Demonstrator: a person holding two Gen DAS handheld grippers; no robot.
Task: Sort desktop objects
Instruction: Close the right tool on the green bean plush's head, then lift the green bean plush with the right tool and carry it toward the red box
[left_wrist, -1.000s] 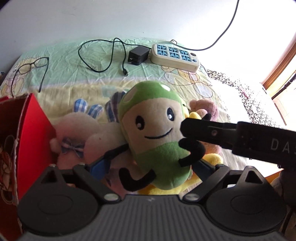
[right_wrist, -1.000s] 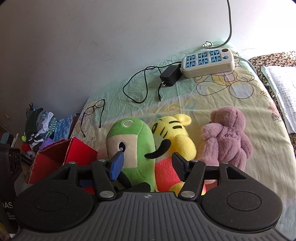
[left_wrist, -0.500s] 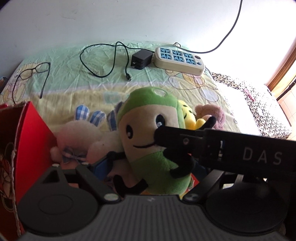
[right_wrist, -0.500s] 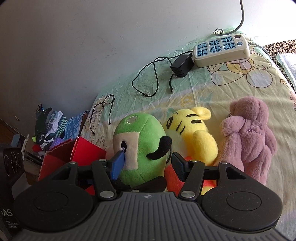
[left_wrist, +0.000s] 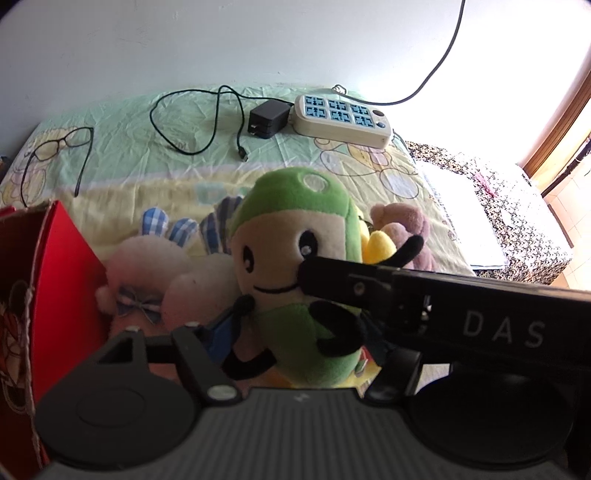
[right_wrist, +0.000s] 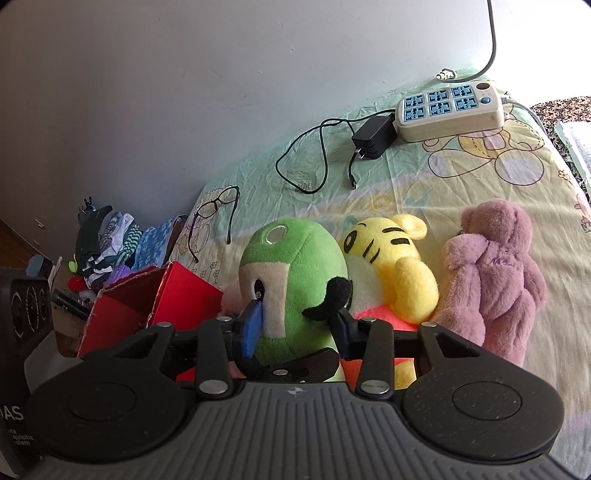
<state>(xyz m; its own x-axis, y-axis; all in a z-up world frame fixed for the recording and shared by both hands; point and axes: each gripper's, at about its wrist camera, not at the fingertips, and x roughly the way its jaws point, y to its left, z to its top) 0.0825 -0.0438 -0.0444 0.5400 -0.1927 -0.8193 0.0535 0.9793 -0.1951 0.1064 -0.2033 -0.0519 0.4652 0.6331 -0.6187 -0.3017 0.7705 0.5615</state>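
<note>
Right gripper (right_wrist: 295, 325) clenched on green plush (right_wrist: 295, 273), red box (right_wrist: 155, 306) tight at nine o'clock, open sheet toward twelve; left gripper (left_wrist: 295, 332) half hidden, grip unclear, only its view catches the pink bunny (left_wrist: 155, 280)

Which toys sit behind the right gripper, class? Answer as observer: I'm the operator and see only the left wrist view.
Observer: A yellow tiger leans on the green plush; a purple bear sits beside it.
Operator: Does the right gripper hold the plush?
Observer: Yes, its fingers press both sides.
Operator: What's beyond the red box?
Observer: A heap of clothes.
</note>
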